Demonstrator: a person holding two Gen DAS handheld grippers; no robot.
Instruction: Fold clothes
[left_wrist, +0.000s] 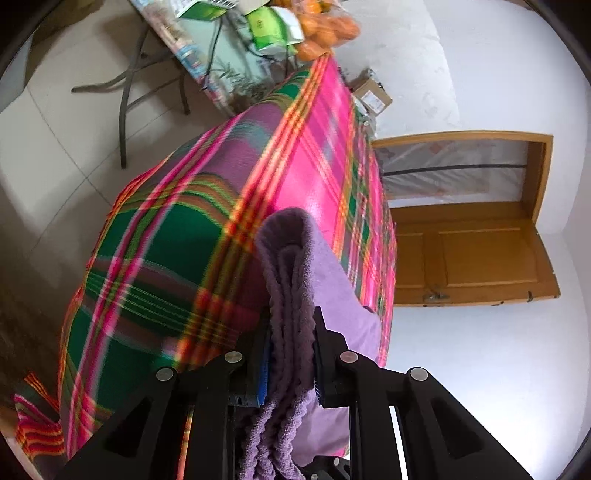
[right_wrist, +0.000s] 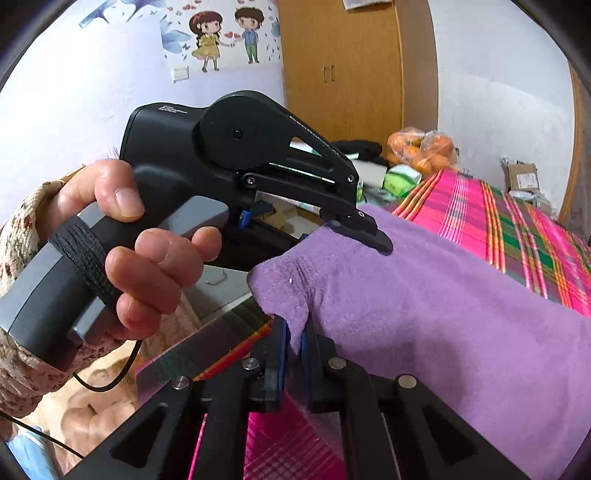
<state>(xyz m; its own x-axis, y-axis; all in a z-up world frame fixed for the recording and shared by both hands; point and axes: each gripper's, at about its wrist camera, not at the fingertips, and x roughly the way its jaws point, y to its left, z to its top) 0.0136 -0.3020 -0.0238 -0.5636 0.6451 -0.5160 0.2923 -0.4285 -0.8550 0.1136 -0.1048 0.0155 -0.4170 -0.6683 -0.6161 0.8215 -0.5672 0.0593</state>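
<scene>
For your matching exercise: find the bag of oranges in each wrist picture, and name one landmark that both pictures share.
Left wrist view: the bag of oranges sits at the top edge, right of centre, beyond the far end of the plaid cloth.
Right wrist view: the bag of oranges lies right of centre, upper half, past the purple towel.
Shared landmark: the green packet beside the oranges.

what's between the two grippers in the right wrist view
A short span of the purple towel. The left gripper is clamped on its upper edge and the right gripper pinches the corner just below, so only towel fills the stretch, seen in the right wrist view.
</scene>
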